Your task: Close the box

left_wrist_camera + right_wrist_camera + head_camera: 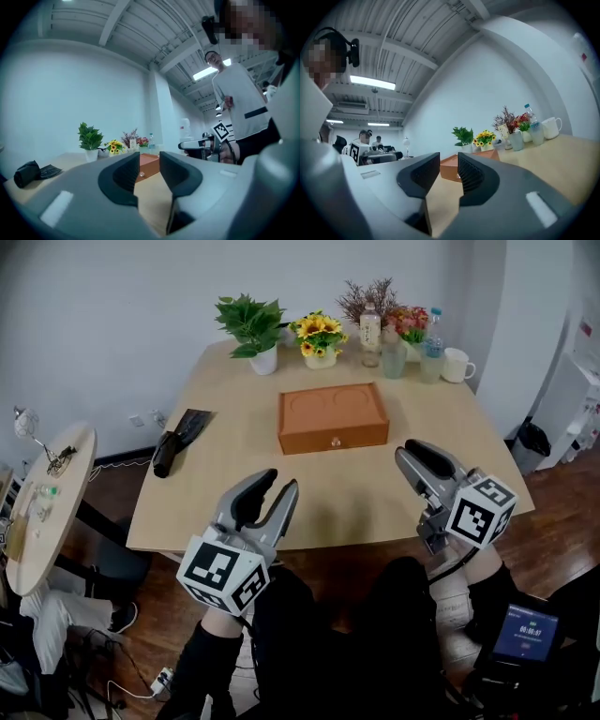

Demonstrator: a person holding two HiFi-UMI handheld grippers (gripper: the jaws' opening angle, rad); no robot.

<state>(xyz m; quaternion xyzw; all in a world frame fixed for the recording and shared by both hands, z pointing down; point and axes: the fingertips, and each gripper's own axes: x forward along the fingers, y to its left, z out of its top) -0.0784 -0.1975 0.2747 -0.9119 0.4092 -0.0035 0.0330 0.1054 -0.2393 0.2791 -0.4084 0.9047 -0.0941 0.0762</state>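
The orange-brown box (333, 416) lies flat in the middle of the bench (187, 502). Its lid is down, with two rings pressed into the top and a small metal catch on the front. It sits ahead of and between the left tongs (283, 482) and right tongs (410, 450), well apart from both. Each pair is narrowly parted and holds nothing.

The box (333, 418) is a uniform orange-brown. The surface (234, 493) is a pale tan wood tone. The left hand-held gripper (281, 482) and the right hand-held gripper (410, 450) have grey bodies with black jaw pads and carry black-and-white square marker patterns. The potted plant (251, 322) has green leaves in a white pot. The flower bunch (319, 334) is yellow with green foliage. The mug (457, 365) is white. The folded item (178, 439) is black. The floor (553, 521) is dark brown.
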